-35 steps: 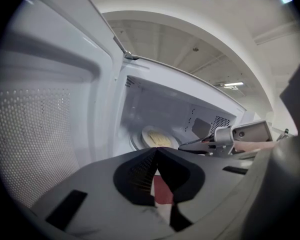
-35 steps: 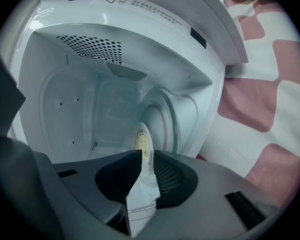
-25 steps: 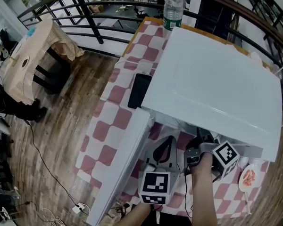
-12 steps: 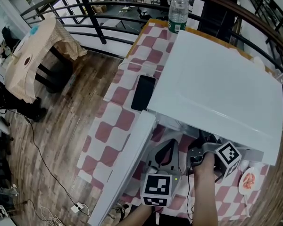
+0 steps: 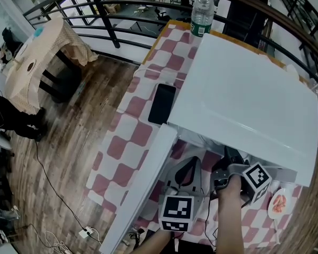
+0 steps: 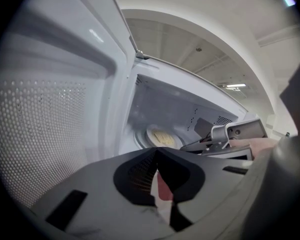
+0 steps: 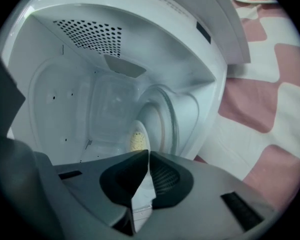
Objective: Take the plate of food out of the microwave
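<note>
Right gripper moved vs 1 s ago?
No. In the head view the right gripper stays put under the microwave's front edge.

On checkered table [image 5: 132, 136]: microwave [image 5: 244, 99], phone [image 5: 162, 103], bottle [image 5: 202, 12], small plate [image 5: 279, 202].

Cool, even light; faint sheen on the microwave [image 5: 244, 89] top. Heavy fisheye bending, dark corners. Close foreground blurs in both gripper views.

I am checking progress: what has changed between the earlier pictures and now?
Nothing visibly changed. The left gripper and the right gripper stay at the open microwave with fingers shut and empty; the plate of food stays inside.
</note>
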A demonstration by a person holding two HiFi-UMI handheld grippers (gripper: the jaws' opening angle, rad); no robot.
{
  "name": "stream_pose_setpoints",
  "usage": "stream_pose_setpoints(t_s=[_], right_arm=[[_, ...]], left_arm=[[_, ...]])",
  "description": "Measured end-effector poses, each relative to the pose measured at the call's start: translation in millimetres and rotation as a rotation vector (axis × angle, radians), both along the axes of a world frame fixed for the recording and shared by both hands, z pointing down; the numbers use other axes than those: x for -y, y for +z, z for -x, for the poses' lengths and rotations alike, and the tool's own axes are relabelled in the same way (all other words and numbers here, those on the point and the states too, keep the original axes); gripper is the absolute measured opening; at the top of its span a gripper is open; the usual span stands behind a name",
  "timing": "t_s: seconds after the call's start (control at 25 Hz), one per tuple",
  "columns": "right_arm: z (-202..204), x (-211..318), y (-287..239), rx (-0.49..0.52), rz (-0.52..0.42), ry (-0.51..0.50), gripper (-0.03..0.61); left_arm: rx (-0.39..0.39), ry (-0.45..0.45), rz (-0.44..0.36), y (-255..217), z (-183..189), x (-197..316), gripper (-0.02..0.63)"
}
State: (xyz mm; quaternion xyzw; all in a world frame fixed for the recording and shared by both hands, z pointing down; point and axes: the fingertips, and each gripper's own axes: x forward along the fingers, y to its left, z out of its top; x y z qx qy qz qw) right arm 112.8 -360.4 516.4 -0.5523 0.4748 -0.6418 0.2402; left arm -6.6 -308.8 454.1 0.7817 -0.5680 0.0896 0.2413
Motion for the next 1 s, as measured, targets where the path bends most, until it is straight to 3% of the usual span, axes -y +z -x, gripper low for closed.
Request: stream_pose_setpoints(t_s=[1.0], right_arm=[[-22, -55, -1, 0.010, 0.014, -0.011, 0.032]], left_arm=[[-0.015, 0.051, 0.014, 2, -35, -12, 0.005]])
